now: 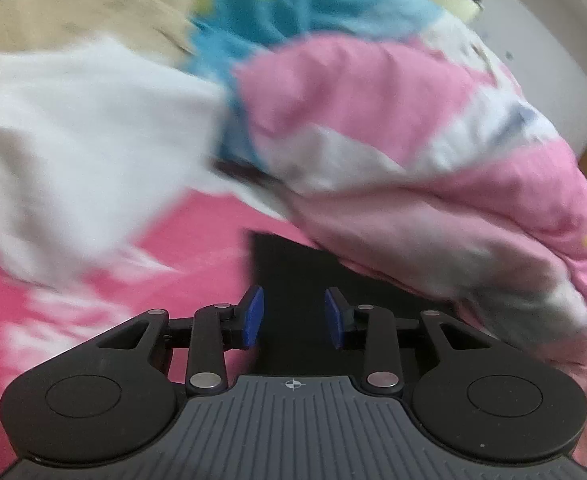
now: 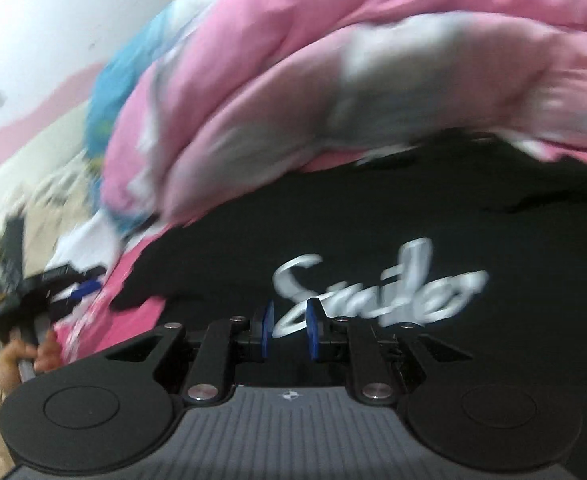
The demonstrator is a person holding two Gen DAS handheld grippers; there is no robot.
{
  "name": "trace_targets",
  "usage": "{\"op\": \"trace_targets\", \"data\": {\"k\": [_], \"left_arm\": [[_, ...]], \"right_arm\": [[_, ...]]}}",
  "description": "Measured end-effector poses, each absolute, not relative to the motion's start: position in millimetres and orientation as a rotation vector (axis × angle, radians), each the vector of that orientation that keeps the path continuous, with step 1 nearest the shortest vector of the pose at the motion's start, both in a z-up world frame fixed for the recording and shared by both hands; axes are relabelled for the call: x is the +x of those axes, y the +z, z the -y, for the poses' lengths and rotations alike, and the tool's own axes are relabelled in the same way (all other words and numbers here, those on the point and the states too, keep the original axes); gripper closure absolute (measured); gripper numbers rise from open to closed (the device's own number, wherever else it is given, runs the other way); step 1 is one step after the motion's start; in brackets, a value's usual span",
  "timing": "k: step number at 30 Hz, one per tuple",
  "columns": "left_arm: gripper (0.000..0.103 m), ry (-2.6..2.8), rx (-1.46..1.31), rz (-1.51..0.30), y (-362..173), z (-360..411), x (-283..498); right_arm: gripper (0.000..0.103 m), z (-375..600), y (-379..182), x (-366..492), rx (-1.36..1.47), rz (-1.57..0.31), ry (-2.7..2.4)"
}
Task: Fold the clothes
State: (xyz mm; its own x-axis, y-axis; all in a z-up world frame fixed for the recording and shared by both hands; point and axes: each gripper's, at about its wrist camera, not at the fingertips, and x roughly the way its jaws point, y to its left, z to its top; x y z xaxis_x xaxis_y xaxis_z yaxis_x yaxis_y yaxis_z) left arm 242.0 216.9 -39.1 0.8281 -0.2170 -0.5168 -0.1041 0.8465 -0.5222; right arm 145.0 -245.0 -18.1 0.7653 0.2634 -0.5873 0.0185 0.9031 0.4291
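A black T-shirt (image 2: 393,216) with white script lettering (image 2: 377,292) lies spread on a pink sheet (image 2: 133,280). My right gripper (image 2: 289,328) hovers over its lettering, blue pads a narrow gap apart with nothing between them. In the left wrist view a corner of the black shirt (image 1: 293,264) lies just ahead of my left gripper (image 1: 293,312), which is open and empty. The right wrist view also shows the left gripper (image 2: 81,288) at the far left, held by a hand (image 2: 25,356). Both views are motion-blurred.
A bulky pink and white quilt (image 1: 393,112) is heaped right behind the shirt and overhangs its far edge. A white garment (image 1: 73,140), a blue cloth (image 1: 273,12) and a beige cloth (image 1: 73,12) lie to the left. A white wall (image 2: 53,32) stands beyond.
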Motion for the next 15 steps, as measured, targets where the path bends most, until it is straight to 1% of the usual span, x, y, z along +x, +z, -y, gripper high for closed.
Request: {"op": "trace_targets", "data": {"k": [3,7,10,15], "left_arm": [[0.07,-0.121,-0.534,-0.683,-42,-173,274],[0.071,-0.054,-0.437,-0.748,-61,-147,299],[0.071,-0.031,-0.413,-0.75,-68,-146,302],[0.072,-0.008,-0.434,-0.757,-73,-150,303]], "right_arm": [[0.084,251,-12,178,0.407,-0.708,0.159],[0.085,222,-9,249,0.277,-0.718,0.252],[0.085,193,-20,309,0.219,-0.735,0.31],[0.086,145,-60,405,0.092,-0.79,0.333]]}}
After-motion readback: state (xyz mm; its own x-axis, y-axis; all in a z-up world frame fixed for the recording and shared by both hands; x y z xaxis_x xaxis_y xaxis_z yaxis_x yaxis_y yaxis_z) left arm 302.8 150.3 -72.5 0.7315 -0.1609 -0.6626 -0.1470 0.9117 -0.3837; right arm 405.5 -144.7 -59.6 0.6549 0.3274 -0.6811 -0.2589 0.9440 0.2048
